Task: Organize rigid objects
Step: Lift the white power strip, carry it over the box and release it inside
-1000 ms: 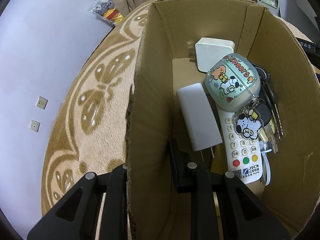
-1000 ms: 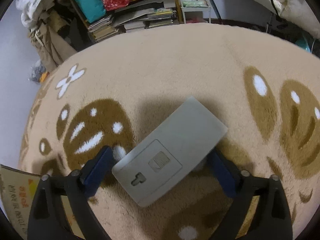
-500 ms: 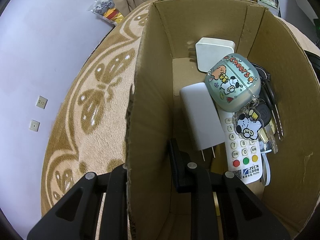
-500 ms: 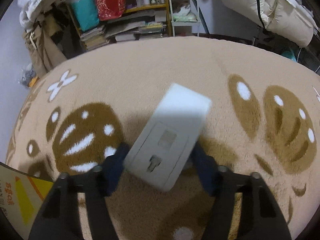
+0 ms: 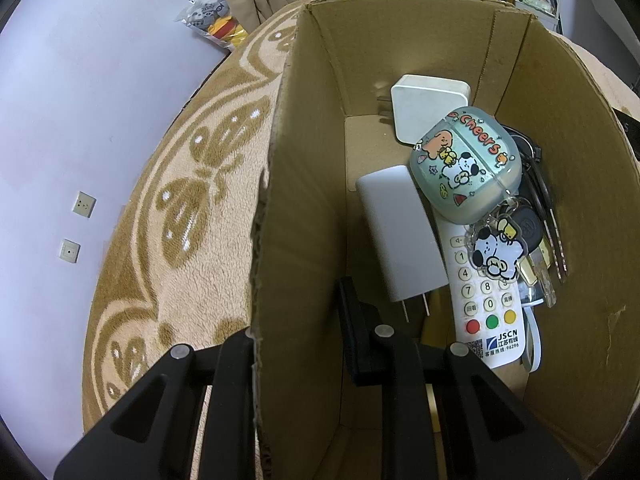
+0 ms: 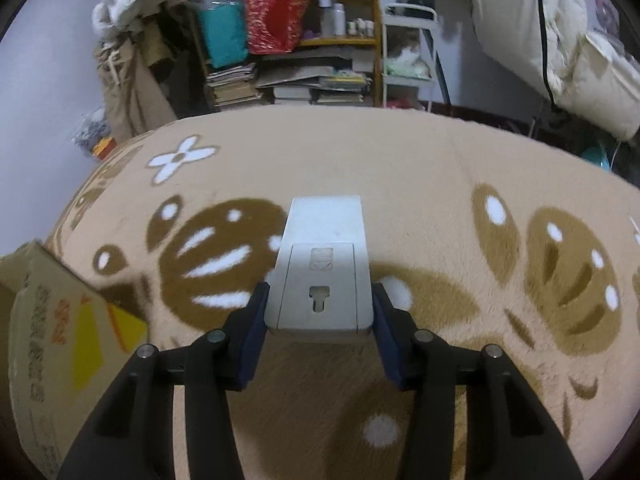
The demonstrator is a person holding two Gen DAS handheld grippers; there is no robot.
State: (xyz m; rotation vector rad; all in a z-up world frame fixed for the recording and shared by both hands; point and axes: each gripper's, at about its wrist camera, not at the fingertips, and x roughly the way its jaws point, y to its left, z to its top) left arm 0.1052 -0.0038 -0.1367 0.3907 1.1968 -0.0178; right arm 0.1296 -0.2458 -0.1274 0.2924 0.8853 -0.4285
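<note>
Now lifted: remote [image 6: 322, 276] (between right claw [image 6: 319, 320] pads)

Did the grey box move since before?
Yes. The grey box turned from slanted to straight between the right gripper pads, lifting off the rug.

Floor covering: a beige plush rug [image 6: 360, 160] with brown leaf motifs and white flower marks. Wall: plain pale lilac [image 5: 100, 80], fitted with two small socket plates [image 5: 84, 204]. Rear of room: a wooden shelf unit [image 6: 340, 42] carrying a teal container [image 6: 224, 36], a red bag [image 6: 276, 20] and bottles, with stacked books [image 6: 236, 88] below. White bedding [image 6: 560, 60] hangs at right. Lighting dim, indoor.
</note>
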